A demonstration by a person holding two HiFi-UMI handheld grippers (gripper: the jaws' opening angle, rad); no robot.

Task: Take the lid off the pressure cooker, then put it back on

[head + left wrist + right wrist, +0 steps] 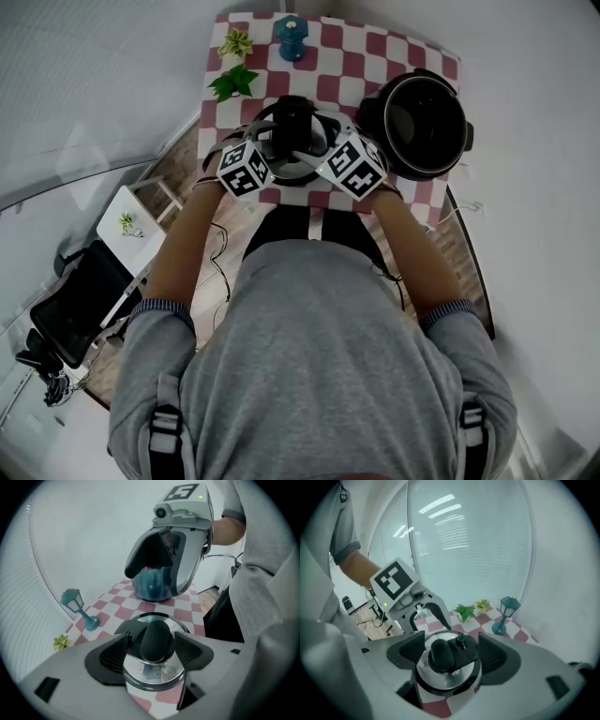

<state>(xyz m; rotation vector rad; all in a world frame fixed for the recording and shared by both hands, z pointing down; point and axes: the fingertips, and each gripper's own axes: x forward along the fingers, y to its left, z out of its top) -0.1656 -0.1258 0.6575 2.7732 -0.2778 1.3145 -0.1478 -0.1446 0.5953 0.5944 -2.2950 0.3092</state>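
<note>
Lid (298, 167): lay on checkered desk (375, 45), near edge, beside the open pressure cooker (422, 127) at right edge. Left gripper (152, 652), right gripper (450, 654): jaws released, flanking the lid's black handle (154, 637).

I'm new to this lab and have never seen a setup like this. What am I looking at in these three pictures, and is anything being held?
No robot here: a person holds a two-jaw tool in each hand, the left gripper and the right gripper; the patterned cubes are parts of them. The head view comes from a camera on the person's head, looking down; the other two ride on the grippers and look along their jaws. On the checkered table stand the open pot, its lid beside it, a teal lantern and two small plants. Both grippers hover over the lid, its black handle between open jaws; nothing is held.
</note>
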